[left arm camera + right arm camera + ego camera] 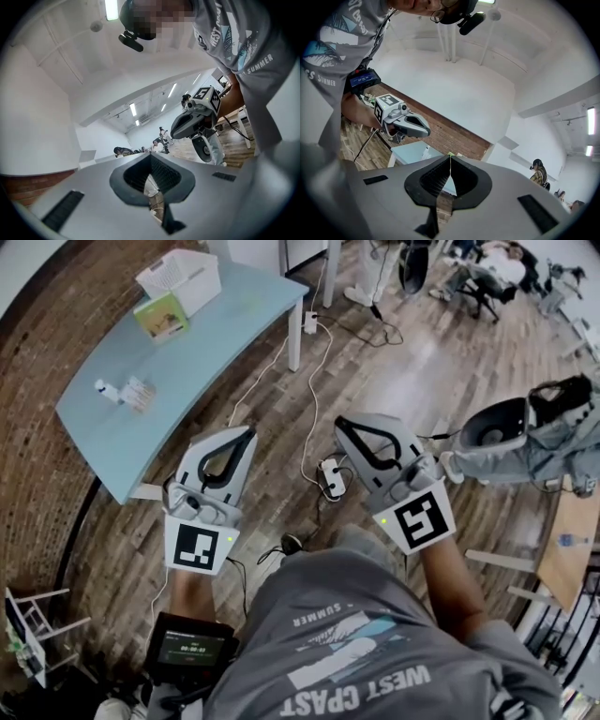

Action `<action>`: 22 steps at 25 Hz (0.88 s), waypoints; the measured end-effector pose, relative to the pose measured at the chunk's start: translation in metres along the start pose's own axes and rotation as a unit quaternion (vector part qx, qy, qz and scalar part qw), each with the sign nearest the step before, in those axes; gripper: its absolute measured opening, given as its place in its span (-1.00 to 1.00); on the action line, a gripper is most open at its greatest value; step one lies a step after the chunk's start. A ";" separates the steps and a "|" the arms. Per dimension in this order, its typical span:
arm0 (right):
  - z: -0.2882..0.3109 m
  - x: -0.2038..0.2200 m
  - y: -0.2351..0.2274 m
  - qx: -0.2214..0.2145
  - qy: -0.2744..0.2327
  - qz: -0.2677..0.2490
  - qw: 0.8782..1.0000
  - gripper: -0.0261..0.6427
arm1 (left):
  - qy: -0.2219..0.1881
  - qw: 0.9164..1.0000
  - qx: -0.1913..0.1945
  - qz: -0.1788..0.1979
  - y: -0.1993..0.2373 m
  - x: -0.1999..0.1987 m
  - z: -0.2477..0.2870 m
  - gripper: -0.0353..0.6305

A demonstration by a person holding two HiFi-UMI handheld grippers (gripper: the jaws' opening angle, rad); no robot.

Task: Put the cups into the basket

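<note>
A white basket (180,277) stands at the far end of a light blue table (187,362) at the upper left. Near the table's front lie a small white bottle-like item (106,390) and a patterned item (139,394); I cannot tell whether they are cups. Both grippers hover over the wooden floor, away from the table. My left gripper (250,431) is shut and empty, its tips meeting in its own view (150,155). My right gripper (340,422) is shut too, with nothing between its tips (450,157). Each gripper shows in the other's view: the right one (197,119), the left one (405,123).
A green box (161,317) sits beside the basket. A power strip (331,477) and cables lie on the floor between the grippers. Another person's legs (525,442) are at the right, and a wooden table edge (567,549) below them. A white rack (28,624) stands lower left.
</note>
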State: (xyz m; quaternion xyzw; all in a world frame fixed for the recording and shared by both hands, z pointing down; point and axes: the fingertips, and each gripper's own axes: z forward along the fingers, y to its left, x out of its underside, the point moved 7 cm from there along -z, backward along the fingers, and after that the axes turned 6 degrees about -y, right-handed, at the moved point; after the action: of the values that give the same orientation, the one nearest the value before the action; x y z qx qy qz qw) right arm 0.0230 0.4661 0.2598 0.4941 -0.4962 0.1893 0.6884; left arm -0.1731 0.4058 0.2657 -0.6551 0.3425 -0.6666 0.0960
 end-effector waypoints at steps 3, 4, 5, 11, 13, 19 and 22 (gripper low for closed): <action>0.006 0.003 -0.010 0.001 -0.003 0.000 1.000 -0.88 | -0.005 1.000 -0.001 0.001 0.009 0.003 0.008 -0.90; 0.008 0.006 -0.015 0.002 -0.003 0.003 1.000 -0.88 | -0.004 1.000 -0.001 -0.001 0.010 0.005 0.012 -0.90; 0.010 0.010 -0.020 0.001 -0.002 0.005 1.000 -0.88 | -0.001 1.000 -0.002 -0.004 0.011 0.008 0.017 -0.90; 0.019 0.038 -0.057 -0.023 -0.006 0.006 1.000 -0.88 | 0.023 1.000 -0.007 -0.006 0.013 0.020 0.058 -0.90; 0.018 0.046 -0.076 -0.030 -0.014 0.002 0.999 -0.88 | 0.027 1.000 -0.011 -0.001 0.015 0.019 0.076 -0.90; 0.015 0.078 -0.124 -0.044 -0.033 0.010 0.998 -0.88 | 0.042 0.999 -0.032 0.002 0.011 0.024 0.125 -0.90; 0.013 0.091 -0.137 -0.053 -0.032 0.012 0.998 -0.88 | 0.051 0.998 -0.034 0.001 0.005 0.026 0.142 -0.90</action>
State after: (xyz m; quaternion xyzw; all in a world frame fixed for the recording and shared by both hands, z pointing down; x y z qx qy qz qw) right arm 0.1594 0.3738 0.2722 0.4564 -0.5337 0.1549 0.6949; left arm -0.0444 0.3398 0.2706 -0.6231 0.3695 -0.6869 0.0571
